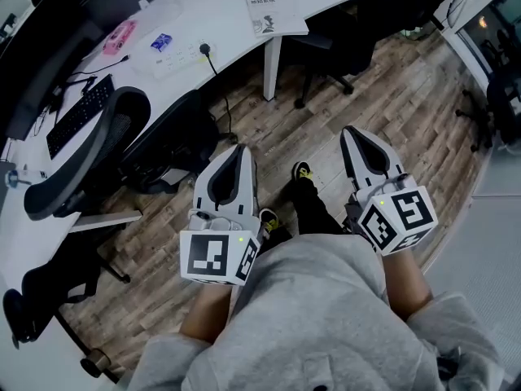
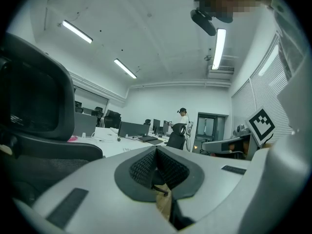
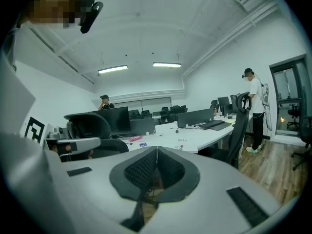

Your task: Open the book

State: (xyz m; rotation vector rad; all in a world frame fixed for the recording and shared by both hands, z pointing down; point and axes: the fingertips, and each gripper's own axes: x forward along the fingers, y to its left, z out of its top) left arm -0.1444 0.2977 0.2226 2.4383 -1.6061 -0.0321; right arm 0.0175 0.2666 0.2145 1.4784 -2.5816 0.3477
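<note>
The book (image 1: 275,12), thin and white with dark print on its cover, lies closed near the front edge of the white desk (image 1: 228,31) at the top of the head view. Both grippers hang over the wooden floor, well short of the desk, pointing roughly towards it. My left gripper (image 1: 242,150) has its jaws together with nothing between them, and its own view shows the tips meeting (image 2: 156,149). My right gripper (image 1: 351,132) is likewise shut and empty, tips touching (image 3: 156,148). The desk top (image 3: 195,136) shows ahead in the right gripper view.
A black mesh office chair (image 1: 89,149) stands at the left by a keyboard (image 1: 79,114). On the desk lie a pink item (image 1: 119,37), a blue packet (image 1: 160,42) and a power strip (image 1: 175,58). Another black chair (image 1: 334,47) sits under the desk. A person (image 3: 254,108) stands far right.
</note>
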